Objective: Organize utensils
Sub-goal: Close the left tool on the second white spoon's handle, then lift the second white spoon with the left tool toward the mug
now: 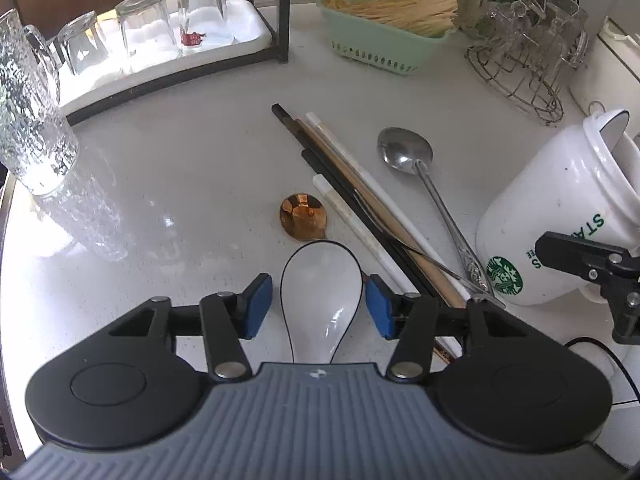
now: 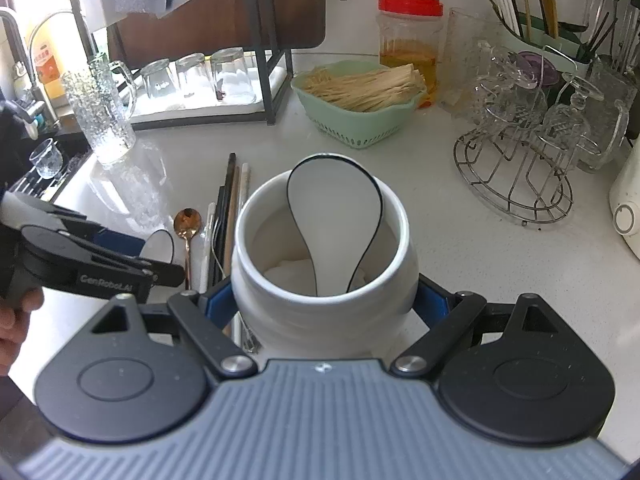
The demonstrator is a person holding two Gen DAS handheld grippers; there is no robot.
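- The left gripper (image 1: 319, 306) has its blue-padded fingers (image 1: 256, 306) parted on either side of a white ceramic soup spoon with a thin black rim (image 1: 318, 300); a gap shows between each pad and the spoon, so nothing is gripped.
- That spoon lies flat on the pale grey speckled tabletop (image 1: 180, 184), bowl pointing away, handle running back under the gripper body.
- Just beyond the spoon's bowl lies a small copper-coloured metal spoon (image 1: 303, 216), touching or nearly touching it.
- To the right of these a loose bundle of black, brown and white chopsticks (image 1: 352, 196) lies slantwise, with a long stainless-steel spoon (image 1: 406, 152) beside it further right.
- The right gripper (image 2: 325, 300) has its fingers closed around the belly of a white ceramic Starbucks mug (image 2: 325, 264), pads pressing each side.
- The left wrist view shows the mug tilted, mouth leaning to the right.
- Inside the mug stands a second white black-rimmed soup spoon (image 2: 336, 220), its bowl rising above the rim.
- A hand (image 2: 16, 316) holding the left gripper shows at the near left edge of the right wrist view.
- Far left: a textured glass pitcher (image 1: 28, 128) and upturned clear tumblers (image 1: 144, 28) on a white tray in a black rack.
- Far middle: a mint-green plastic basket of pale sticks (image 1: 384, 40), with a red-lidded jar (image 2: 410, 44) behind it.
- Far right: a wire stand hung with glass cups (image 2: 516, 160).
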